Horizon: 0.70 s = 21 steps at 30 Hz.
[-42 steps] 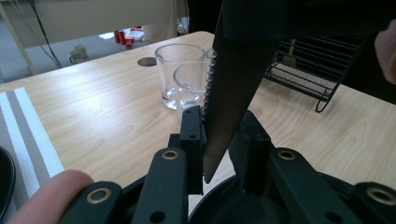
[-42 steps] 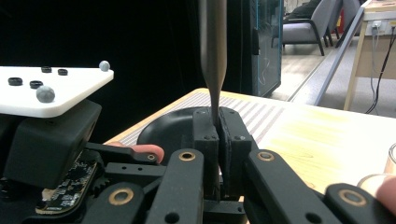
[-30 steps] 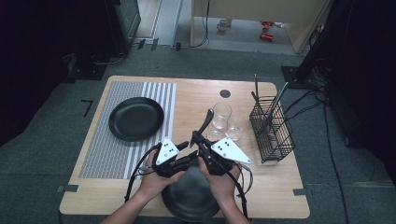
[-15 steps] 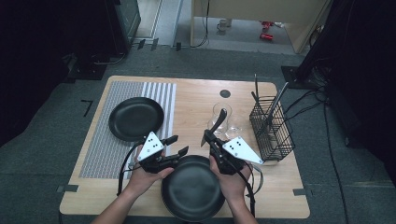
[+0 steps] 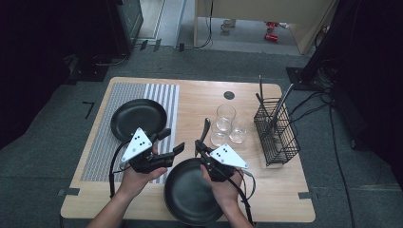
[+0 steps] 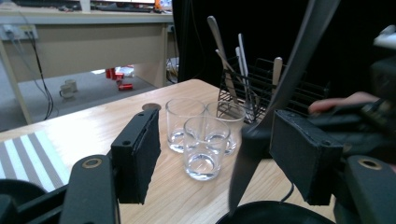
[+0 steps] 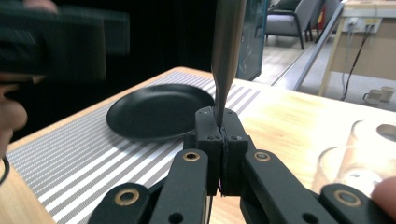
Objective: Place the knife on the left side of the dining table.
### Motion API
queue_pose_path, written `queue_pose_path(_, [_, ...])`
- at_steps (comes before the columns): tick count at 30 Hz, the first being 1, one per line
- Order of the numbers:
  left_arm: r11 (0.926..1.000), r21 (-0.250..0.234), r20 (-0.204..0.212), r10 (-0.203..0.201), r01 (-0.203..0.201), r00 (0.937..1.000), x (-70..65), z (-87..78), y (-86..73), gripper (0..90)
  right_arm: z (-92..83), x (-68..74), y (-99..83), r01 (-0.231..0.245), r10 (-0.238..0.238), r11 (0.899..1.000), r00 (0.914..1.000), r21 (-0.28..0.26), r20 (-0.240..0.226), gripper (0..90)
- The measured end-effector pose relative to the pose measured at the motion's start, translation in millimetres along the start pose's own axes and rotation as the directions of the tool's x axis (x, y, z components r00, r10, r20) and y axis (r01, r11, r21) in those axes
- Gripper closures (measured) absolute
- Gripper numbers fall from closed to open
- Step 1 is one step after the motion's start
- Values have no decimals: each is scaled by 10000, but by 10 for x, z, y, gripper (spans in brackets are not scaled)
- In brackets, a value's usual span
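Nearest us, a black frying pan (image 5: 192, 197) sits at the table's (image 5: 280, 190) front edge. Our right gripper (image 5: 202, 151) is clenched on its handle (image 5: 205, 129). Our left gripper (image 5: 172, 142), jaws just opening, holds nothing. Beyond stand three glasses (image 5: 225, 127).

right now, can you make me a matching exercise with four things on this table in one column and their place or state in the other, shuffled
Things:
1. black frying pan
2. black round plate
3. clear drinking glasses
4. black wire basket

Places or states:
A. on the grey striped mat
B. near the table's right edge, holding utensils
C. at the near edge, its handle clamped by the right gripper
D. grouped mid-table, empty

Pairs: 1-C, 2-A, 3-D, 4-B
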State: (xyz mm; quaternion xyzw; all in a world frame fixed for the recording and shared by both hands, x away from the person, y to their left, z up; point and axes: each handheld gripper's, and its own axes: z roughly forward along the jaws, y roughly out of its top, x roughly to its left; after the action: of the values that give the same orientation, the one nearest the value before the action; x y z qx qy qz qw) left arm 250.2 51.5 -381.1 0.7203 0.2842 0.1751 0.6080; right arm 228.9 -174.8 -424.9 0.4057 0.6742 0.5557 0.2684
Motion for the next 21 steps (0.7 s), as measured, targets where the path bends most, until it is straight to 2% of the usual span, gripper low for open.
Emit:
queue_pose_path(5, [9999,-6,51,111,-111,9999,-82,-7,71,336,68,93,-78,72,-65,9996,9996,268,-269,900])
queue_pose_path(7, [9999,30,-75,156,-155,9999,-105,-3,88,360,87,130,-95,133,-121,9994,9992,319,-374,900])
queue_pose_path(11, [9996,34,131,268,-268,9996,-157,2,107,395,114,202,-117,218,-197,9991,9981,356,-582,900])
queue_pose_path(14, [9996,-11,104,277,-277,9996,-192,2,123,425,122,248,-125,329,-303,9988,9969,359,-720,900])
queue_pose_path(17, [9995,-115,96,307,-306,9995,-206,-3,138,473,131,304,-135,398,-361,9984,9954,402,-889,900])
queue_pose_path(21, [9979,-239,-1,596,-596,9982,-230,-10,138,582,150,367,-150,526,-479,9977,9936,435,-1019,900])
